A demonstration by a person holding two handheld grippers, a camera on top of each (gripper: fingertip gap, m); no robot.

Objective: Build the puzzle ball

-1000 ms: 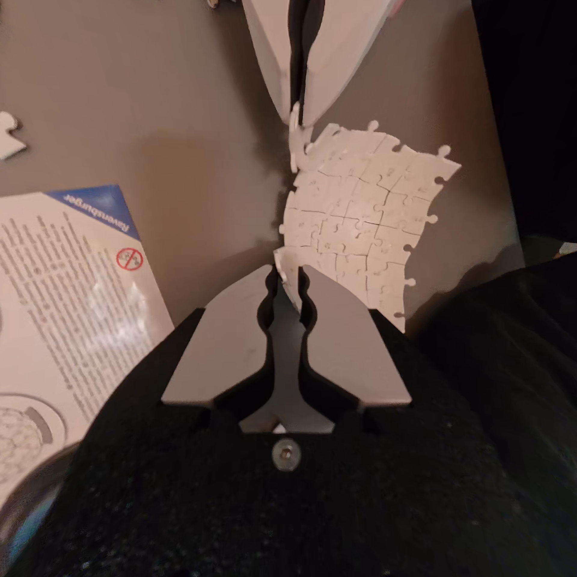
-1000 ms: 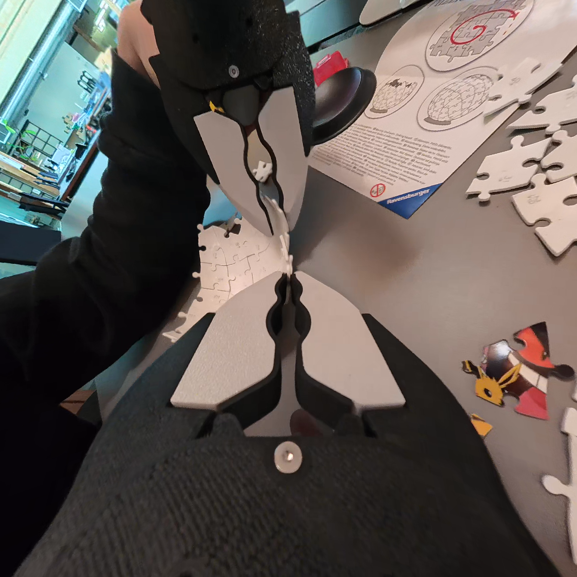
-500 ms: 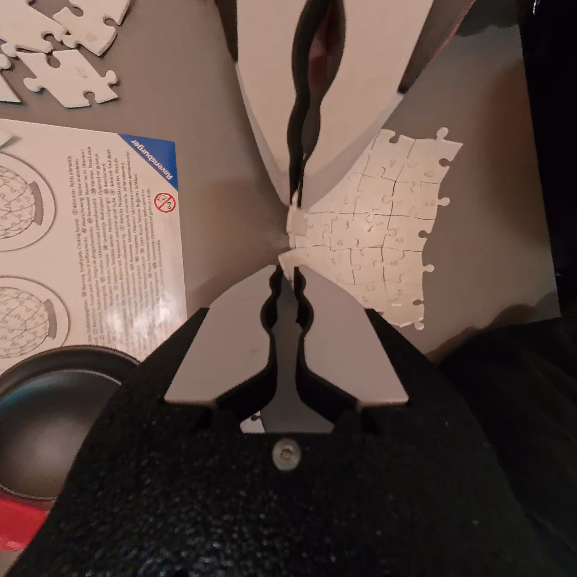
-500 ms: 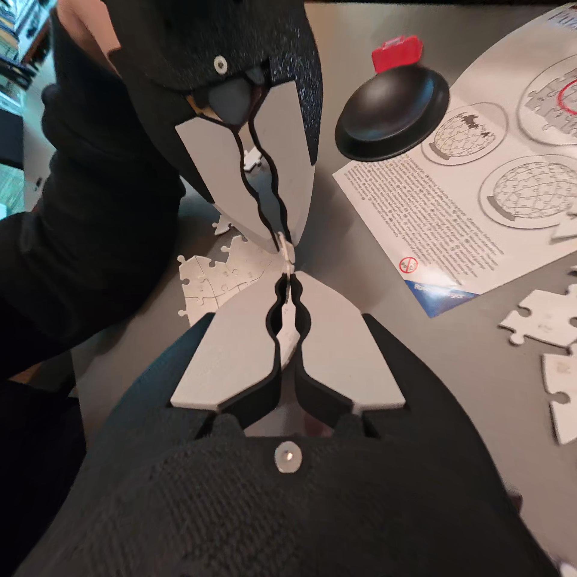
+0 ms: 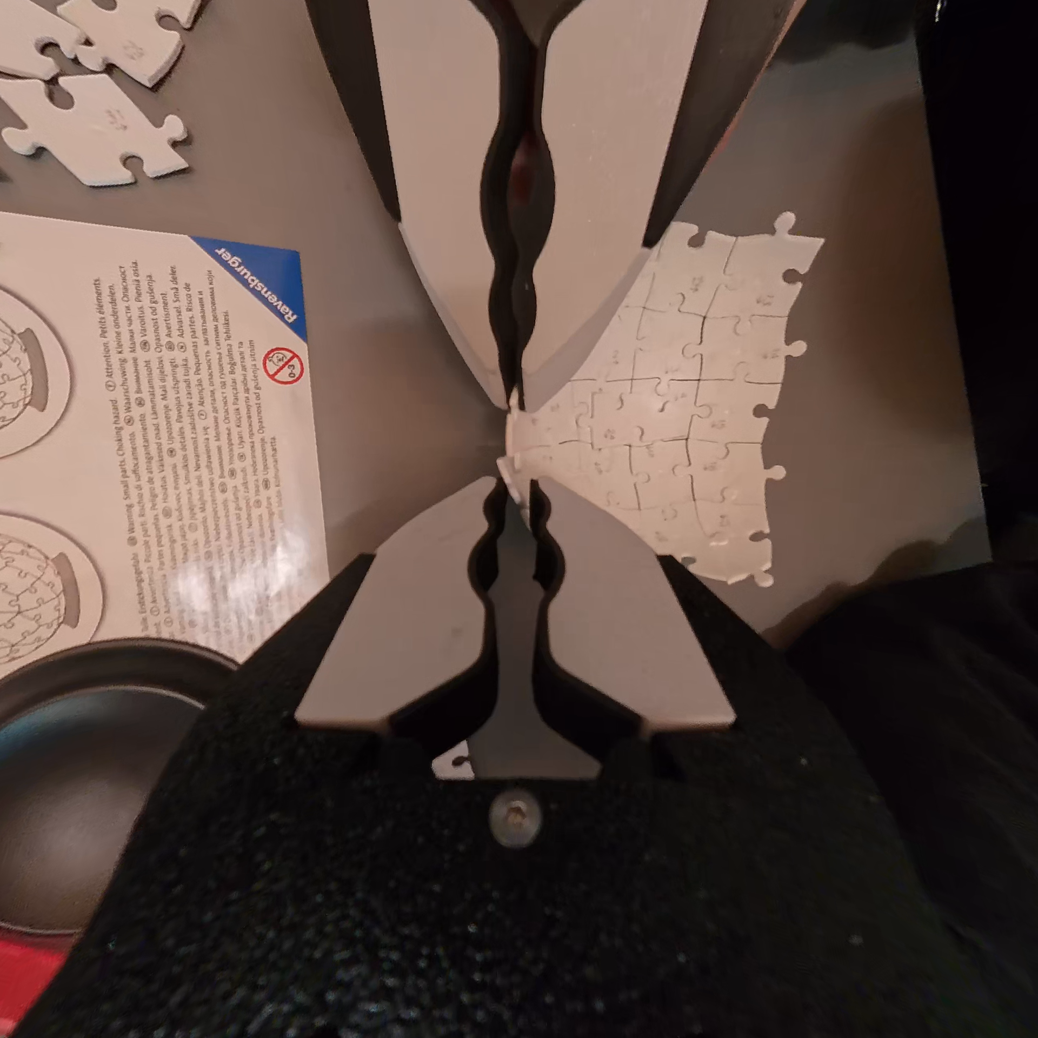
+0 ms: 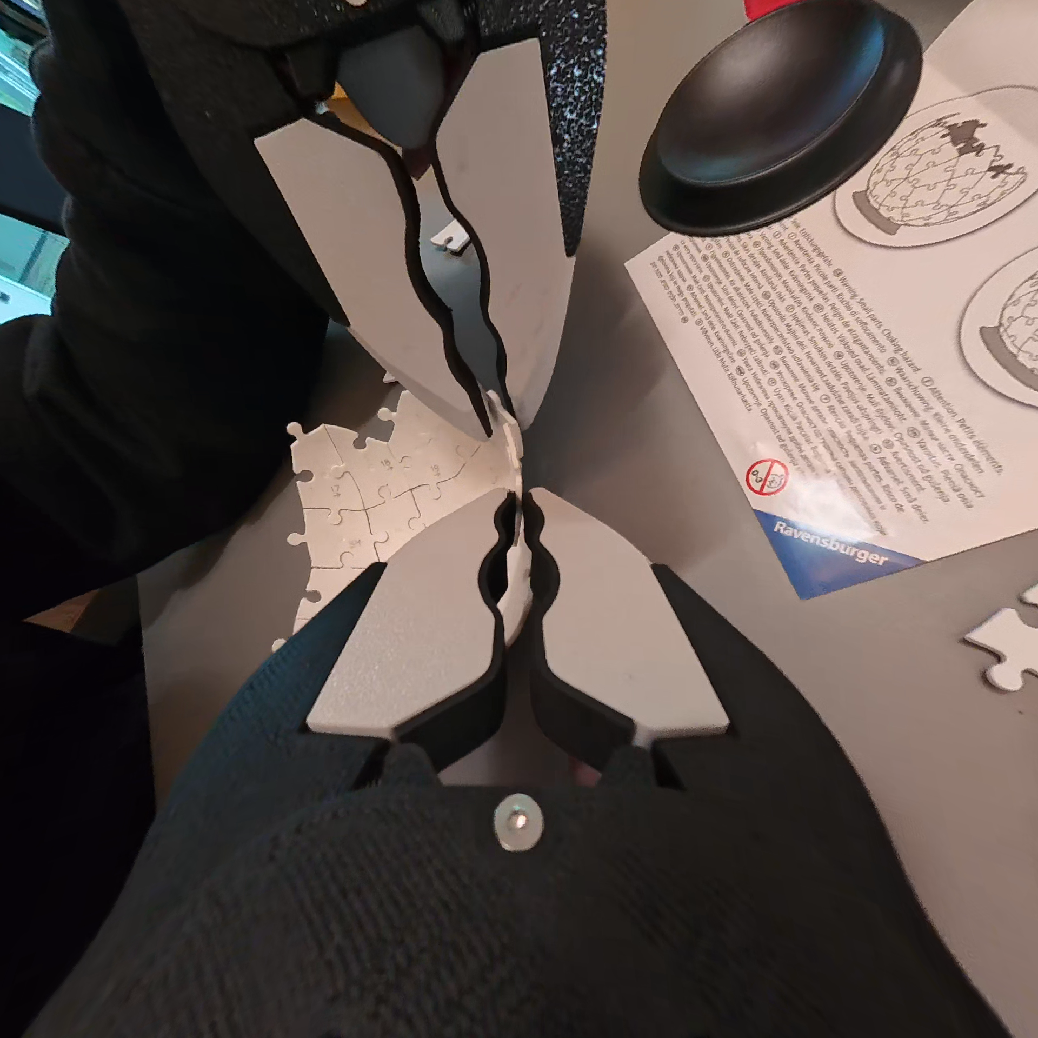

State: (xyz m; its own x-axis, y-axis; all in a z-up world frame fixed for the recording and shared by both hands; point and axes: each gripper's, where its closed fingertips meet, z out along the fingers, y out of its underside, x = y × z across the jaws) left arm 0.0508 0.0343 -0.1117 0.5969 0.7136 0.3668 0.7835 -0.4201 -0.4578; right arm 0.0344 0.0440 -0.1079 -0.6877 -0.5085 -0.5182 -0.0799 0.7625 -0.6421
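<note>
A curved panel of joined white puzzle pieces is held just above the grey table. My left gripper is shut on the panel's near edge. My right gripper reaches in from the top of the left wrist view and is shut on the same edge, tip to tip with the left. In the right wrist view the panel curves away to the left. My right gripper pinches its edge from below, and my left gripper pinches it from above. The fingers hide the pinched pieces.
A black round stand sits on the printed instruction sheet, and both show in the left wrist view, the stand and the sheet. Loose white pieces lie at the far left and one at the right. A dark sleeve is to the left. My left and right fingertips are right by each other.
The two grippers have drawn closer, tips nearly touching on the panel's edge. The panel has turned flatter toward the table. The sheet and stand now show larger.
</note>
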